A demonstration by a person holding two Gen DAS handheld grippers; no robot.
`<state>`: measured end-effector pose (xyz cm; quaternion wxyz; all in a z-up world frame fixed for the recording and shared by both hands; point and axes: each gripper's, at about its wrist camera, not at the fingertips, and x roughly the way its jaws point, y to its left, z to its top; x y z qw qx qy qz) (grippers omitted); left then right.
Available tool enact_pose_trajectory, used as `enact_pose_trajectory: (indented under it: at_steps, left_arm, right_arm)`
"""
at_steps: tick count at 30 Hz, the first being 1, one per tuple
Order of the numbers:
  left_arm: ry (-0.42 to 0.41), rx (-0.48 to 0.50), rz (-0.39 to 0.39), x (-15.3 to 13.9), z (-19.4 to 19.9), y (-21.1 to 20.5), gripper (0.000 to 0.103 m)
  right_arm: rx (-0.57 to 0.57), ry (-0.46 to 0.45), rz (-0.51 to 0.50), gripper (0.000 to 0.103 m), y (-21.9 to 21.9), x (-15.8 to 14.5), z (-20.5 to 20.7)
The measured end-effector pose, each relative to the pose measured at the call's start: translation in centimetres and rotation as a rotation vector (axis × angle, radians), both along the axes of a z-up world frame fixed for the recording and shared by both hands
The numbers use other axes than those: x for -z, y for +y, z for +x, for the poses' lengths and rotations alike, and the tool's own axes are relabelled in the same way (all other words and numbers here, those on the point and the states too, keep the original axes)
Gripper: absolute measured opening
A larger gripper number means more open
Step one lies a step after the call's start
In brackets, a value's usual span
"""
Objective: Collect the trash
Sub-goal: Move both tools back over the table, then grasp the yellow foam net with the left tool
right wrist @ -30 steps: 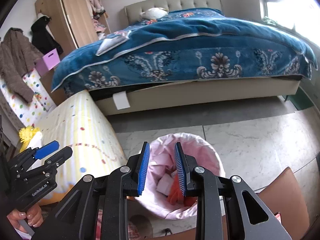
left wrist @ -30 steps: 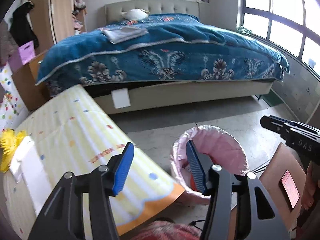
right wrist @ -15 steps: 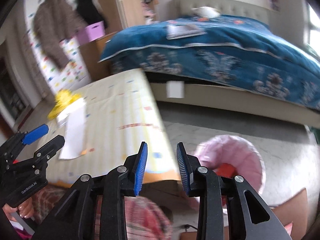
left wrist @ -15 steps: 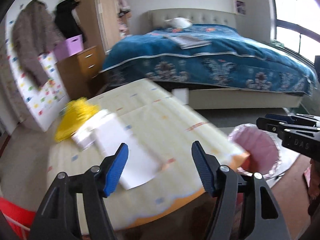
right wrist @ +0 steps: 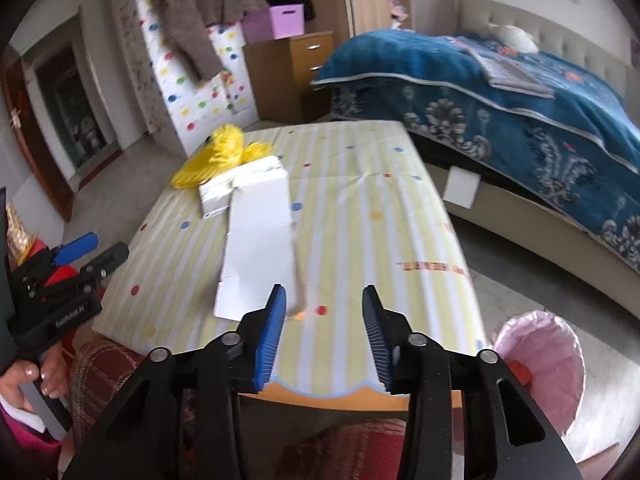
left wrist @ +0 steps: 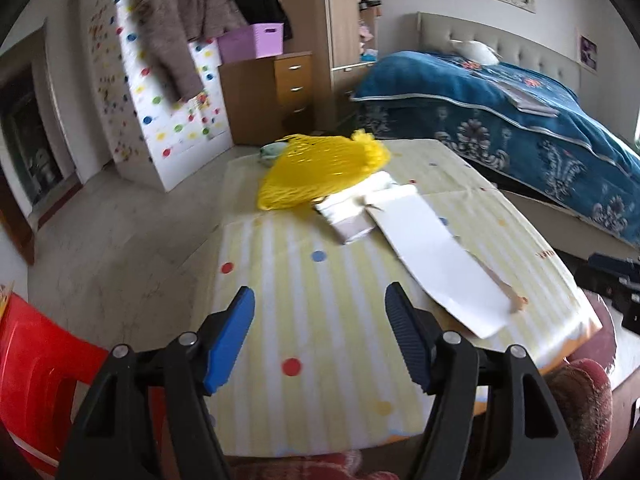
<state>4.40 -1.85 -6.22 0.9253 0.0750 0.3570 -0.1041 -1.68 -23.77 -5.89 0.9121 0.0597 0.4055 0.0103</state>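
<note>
On the table with the yellow striped cloth [left wrist: 332, 312] [right wrist: 360, 216] lie a flattened white cardboard piece [left wrist: 432, 256] [right wrist: 260, 240], a small white box [left wrist: 346, 216] [right wrist: 214, 196], a yellow mesh bag [left wrist: 324, 172] [right wrist: 216, 156] and a thin wooden stick [left wrist: 500, 284] [right wrist: 298, 276]. My left gripper [left wrist: 320, 332] hangs over the near part of the table, its jaws opening with nothing between them. My right gripper [right wrist: 324, 328] hovers over the table's near edge close to the cardboard end, jaws opening and empty. The pink-lined trash bin [right wrist: 540, 364] stands on the floor at the right.
A bed with a blue cover [left wrist: 520, 120] [right wrist: 500, 92] stands beyond the table. A red plastic stool [left wrist: 36, 364] is at the lower left. A wooden drawer unit [left wrist: 272, 92], a dotted white board with a hanging coat [left wrist: 176, 92] and a wardrobe stand at the back.
Both views have swung left from the pink bin to the table, and the white cardboard, box and yellow mesh bag now lie ahead. Both grippers' jaws stand wider than before.
</note>
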Motion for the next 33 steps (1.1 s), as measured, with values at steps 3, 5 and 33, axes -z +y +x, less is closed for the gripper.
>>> enact_pose_trajectory:
  at_steps: [3,5,33]
  left_arm:
    - [0.003,-0.003,-0.011,-0.1,1.0,0.3,0.073]
    - [0.005,0.006,-0.009,-0.1,1.8,0.1,0.075]
    - [0.173,-0.044,0.048,6.1,21.6,0.0,0.062]
  right_arm:
    - [-0.014,0.005,-0.005,0.043,1.0,0.3,1.2]
    - [-0.022,0.004,-0.006,0.043,1.3,0.5,1.9]
    - [-0.036,0.016,-0.051,0.043,0.6,2.4,13.5]
